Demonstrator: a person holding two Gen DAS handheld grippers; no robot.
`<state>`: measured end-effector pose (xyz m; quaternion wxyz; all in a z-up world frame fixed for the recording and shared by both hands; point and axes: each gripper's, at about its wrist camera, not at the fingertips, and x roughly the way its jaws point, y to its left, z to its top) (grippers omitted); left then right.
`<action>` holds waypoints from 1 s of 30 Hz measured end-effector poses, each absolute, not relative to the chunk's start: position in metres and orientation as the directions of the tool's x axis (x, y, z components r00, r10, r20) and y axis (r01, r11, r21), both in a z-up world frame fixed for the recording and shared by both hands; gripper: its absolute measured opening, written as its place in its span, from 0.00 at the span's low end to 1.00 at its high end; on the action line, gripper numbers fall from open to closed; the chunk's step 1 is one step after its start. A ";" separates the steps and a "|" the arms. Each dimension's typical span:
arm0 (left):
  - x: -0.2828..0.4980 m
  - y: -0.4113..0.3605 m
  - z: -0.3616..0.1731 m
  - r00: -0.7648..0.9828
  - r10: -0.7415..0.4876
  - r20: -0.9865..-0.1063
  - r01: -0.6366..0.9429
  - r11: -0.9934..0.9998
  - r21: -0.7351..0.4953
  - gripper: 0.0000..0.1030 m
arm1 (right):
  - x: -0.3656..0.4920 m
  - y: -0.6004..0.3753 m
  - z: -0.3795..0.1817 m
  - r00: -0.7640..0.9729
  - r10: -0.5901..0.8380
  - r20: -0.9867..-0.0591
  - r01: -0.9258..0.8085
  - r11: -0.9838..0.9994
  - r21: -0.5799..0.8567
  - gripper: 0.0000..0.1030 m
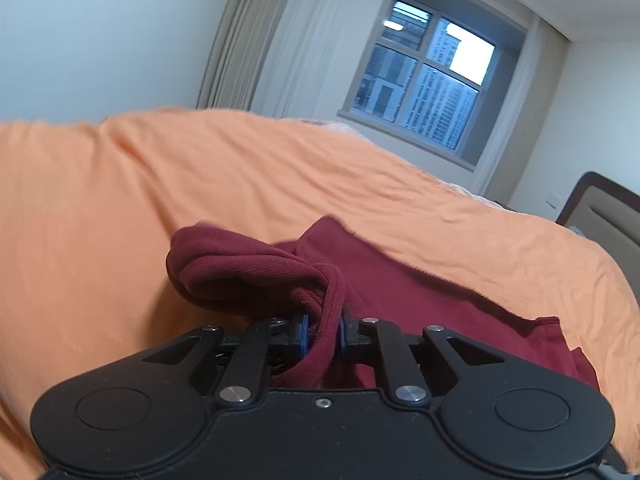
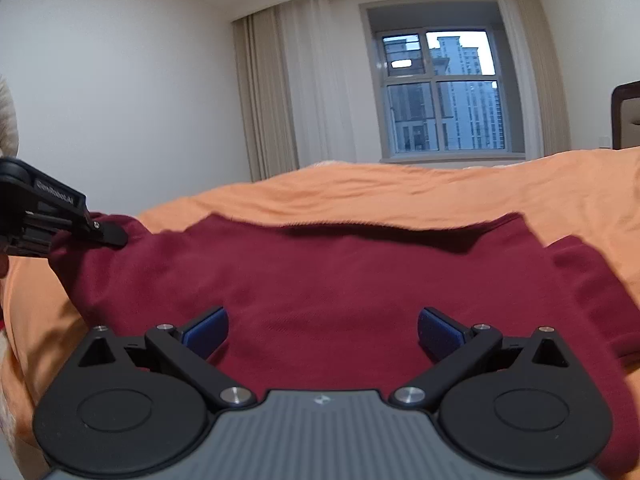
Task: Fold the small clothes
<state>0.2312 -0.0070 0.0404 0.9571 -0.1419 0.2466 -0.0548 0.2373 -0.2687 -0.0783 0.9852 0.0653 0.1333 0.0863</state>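
Maroon knitted garment (image 2: 340, 280) lay spread on the orange-sheeted bed (image 2: 400, 196) as the left gripper (image 1: 323, 326) pinched a bunched edge, apparently to lift it over; the right gripper (image 2: 322, 332) hovered spread above the cloth.

White walls (image 2: 120, 80); beige curtains (image 2: 260, 92) flank a window (image 2: 442, 92) (tower blocks outside); orange bedspread (image 2: 400, 192); padded headboard (image 1: 608, 220) at right.

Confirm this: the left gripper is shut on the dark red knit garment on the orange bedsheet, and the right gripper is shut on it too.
Not quite. The right gripper is open above the dark red knit garment, as the right wrist view shows. The left gripper is indeed shut on it, on the orange bedsheet.
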 end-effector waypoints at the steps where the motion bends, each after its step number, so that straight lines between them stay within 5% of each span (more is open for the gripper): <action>1: 0.233 -0.011 0.046 0.872 -0.174 -0.457 0.043 0.958 -0.283 0.13 | 0.229 -0.274 -0.073 0.956 0.174 -0.235 -0.142 0.979 0.147 1.00; 8: 0.246 -0.085 0.106 0.879 -0.253 -0.405 0.228 0.967 -0.111 0.12 | 0.162 -0.322 -0.055 0.984 0.060 -0.169 -0.048 0.996 0.077 1.00; 15: 0.228 -0.211 0.116 0.782 -0.440 -0.441 0.520 0.852 0.071 0.12 | 0.106 -0.370 -0.072 0.958 -0.146 -0.245 0.168 0.983 0.071 1.00; 21: 0.211 -0.269 0.059 0.660 -0.480 -0.578 0.637 0.766 0.092 0.13 | 0.077 -0.404 -0.090 0.927 -0.217 -0.307 0.283 0.941 0.188 1.00; 30: 0.202 -0.264 0.049 0.598 -0.516 -0.613 0.661 0.750 0.014 0.22 | 0.061 -0.422 -0.098 0.916 -0.234 -0.326 0.320 0.916 0.241 1.00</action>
